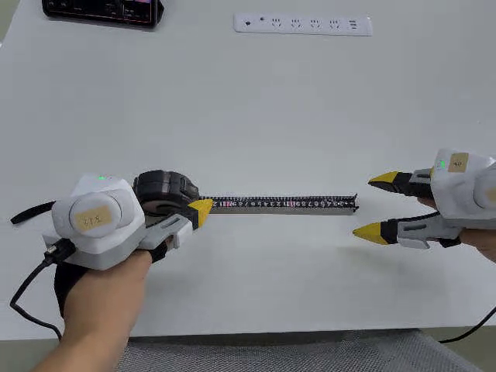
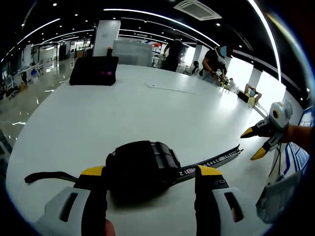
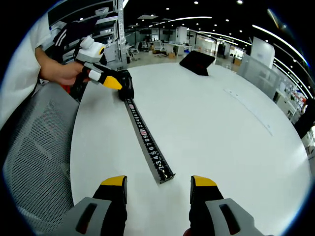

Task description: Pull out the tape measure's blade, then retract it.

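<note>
A black tape measure (image 1: pixel 164 192) sits on the white table (image 1: pixel 256 116) at the left, with my left gripper (image 1: pixel 183 206) shut around its case (image 2: pixel 142 164). Its dark blade (image 1: pixel 283 204) lies pulled out flat along the table toward the right, and its hook end (image 1: pixel 355 204) stops just short of my right gripper (image 1: pixel 376 205). That gripper stands open, holding nothing. In the right gripper view the blade's end (image 3: pixel 166 174) lies just ahead of the gap between the yellow-tipped fingers (image 3: pixel 114 182), apart from them. The right gripper (image 2: pixel 260 141) also shows far off beyond the blade tip.
A white power strip (image 1: pixel 302 24) lies at the table's far edge, and a black device (image 1: pixel 105 9) sits at the far left. The tape's black strap (image 1: pixel 31 211) trails left. A grey mesh chair (image 1: pixel 271 353) is at the near edge. People (image 2: pixel 216 61) stand in the background.
</note>
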Tool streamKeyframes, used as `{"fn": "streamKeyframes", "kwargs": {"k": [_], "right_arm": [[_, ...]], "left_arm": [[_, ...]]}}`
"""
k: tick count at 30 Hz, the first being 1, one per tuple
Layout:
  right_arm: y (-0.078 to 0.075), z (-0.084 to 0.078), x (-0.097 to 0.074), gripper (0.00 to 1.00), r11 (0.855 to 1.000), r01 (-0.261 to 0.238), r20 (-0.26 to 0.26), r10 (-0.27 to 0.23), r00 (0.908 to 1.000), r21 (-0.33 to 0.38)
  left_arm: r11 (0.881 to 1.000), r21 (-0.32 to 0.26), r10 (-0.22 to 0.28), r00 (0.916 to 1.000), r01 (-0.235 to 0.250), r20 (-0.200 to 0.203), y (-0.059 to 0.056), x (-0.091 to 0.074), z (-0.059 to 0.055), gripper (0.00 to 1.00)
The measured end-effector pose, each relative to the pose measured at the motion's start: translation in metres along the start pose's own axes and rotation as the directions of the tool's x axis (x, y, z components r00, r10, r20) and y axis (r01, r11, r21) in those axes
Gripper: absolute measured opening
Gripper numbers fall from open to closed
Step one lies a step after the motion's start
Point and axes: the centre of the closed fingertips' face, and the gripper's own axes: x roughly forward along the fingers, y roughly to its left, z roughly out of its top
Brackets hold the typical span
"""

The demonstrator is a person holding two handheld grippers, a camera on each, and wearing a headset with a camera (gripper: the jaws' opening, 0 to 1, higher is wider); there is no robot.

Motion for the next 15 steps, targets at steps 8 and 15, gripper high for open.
{"fn": "streamKeyframes", "kwargs": {"k": [8,15], "right_arm": [[-0.0041,-0.0009,0.0004,0.44,0.999,-0.020,-0.021,0.019,0.9996,-0.038],[-0.0059,-0.0041,0.0028,0.44,0.999,-0.027,-0.037,0.025,0.9990,-0.045]], "left_arm": [[1.000,-0.017,0.026,0.9997,-0.026,-0.005,0.0044,0.0042,-0.0009,0.65],[0.998,-0.049,0.047,0.9989,-0.047,-0.007,0.0085,0.0054,-0.0009,0.61]]}}
